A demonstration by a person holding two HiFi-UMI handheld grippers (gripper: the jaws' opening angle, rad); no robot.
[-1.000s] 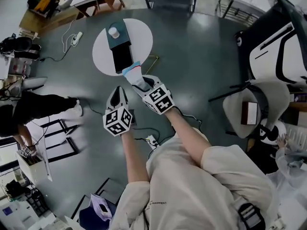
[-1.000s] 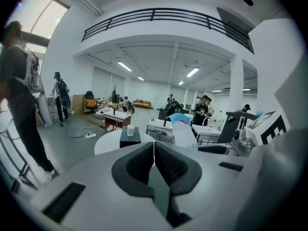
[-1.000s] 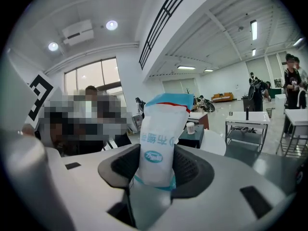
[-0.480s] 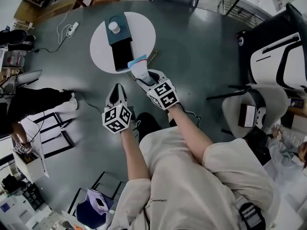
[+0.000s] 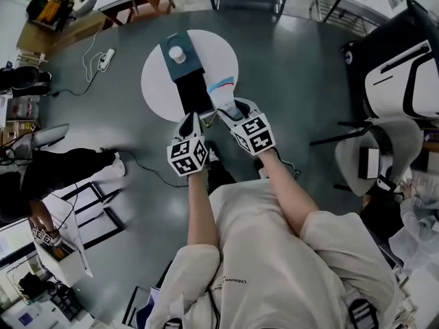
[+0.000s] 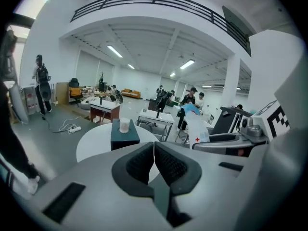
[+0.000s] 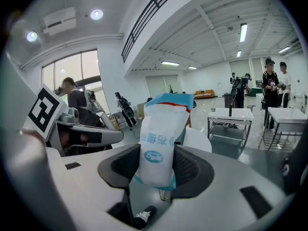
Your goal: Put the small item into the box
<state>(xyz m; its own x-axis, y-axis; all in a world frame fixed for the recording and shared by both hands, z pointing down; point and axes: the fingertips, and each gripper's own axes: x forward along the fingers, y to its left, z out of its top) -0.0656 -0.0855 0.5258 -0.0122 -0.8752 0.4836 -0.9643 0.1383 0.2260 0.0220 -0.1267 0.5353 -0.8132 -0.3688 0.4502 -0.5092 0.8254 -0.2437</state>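
Gripping a white packet (image 7: 161,138) between its two dark pads, the right gripper (image 7: 156,173) has its jaws closed on the packet's lower part. The packet stands upright out of the jaws, with a blue top edge, a thin red stripe and blue print on its front. From the head view, the right gripper (image 5: 230,105) holds this packet (image 5: 222,90) over the right part of the round white desk (image 5: 154,88), just right of the box (image 5: 193,92) and not inside it.

The box lies on the desk running from near to far. Its near part is black and its far part is teal, and a small white cylinder (image 5: 176,53) stands on the teal part.

The left gripper (image 5: 191,119) sits at the near edge of the desk, just near of the black end of the box and close beside the right gripper. In the left gripper view its jaws (image 6: 154,148) are pressed together with nothing between them. Beyond them the teal part of the box (image 6: 124,136) with the cylinder (image 6: 124,125) is in sight. A power strip (image 5: 108,53) with its cable lies on the grey floor (image 5: 288,74), far left of the desk.
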